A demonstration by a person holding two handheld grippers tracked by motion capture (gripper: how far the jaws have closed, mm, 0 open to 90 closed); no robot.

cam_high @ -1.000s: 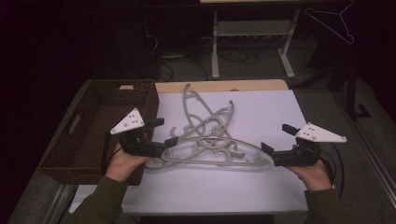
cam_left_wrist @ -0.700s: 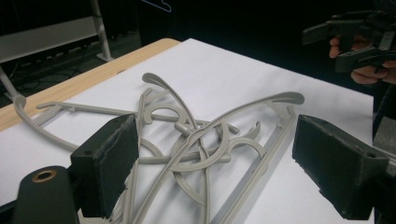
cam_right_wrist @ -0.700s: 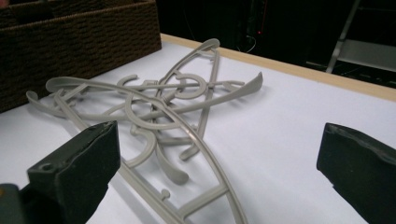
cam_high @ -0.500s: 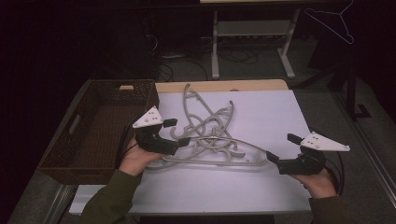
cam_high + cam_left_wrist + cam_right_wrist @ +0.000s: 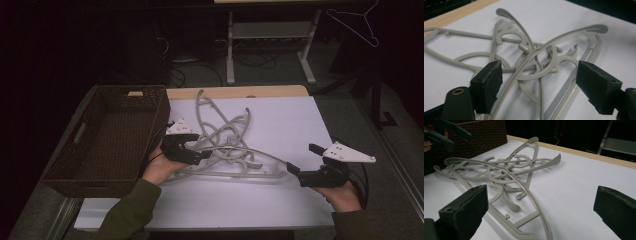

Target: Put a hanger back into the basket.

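Since a second ago my left claw slid over the hangers, jaws narrowing around one but gripping nothing yet; right claw open, idle.

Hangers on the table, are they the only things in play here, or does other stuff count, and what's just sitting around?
In play:
- tangled grey plastic hangers
- left tool, jaws closing, nothing gripped
- right tool, open beside the pile
- likely the wicker basket

Lying about:
- wire hanger
- metal stand
- floor cables
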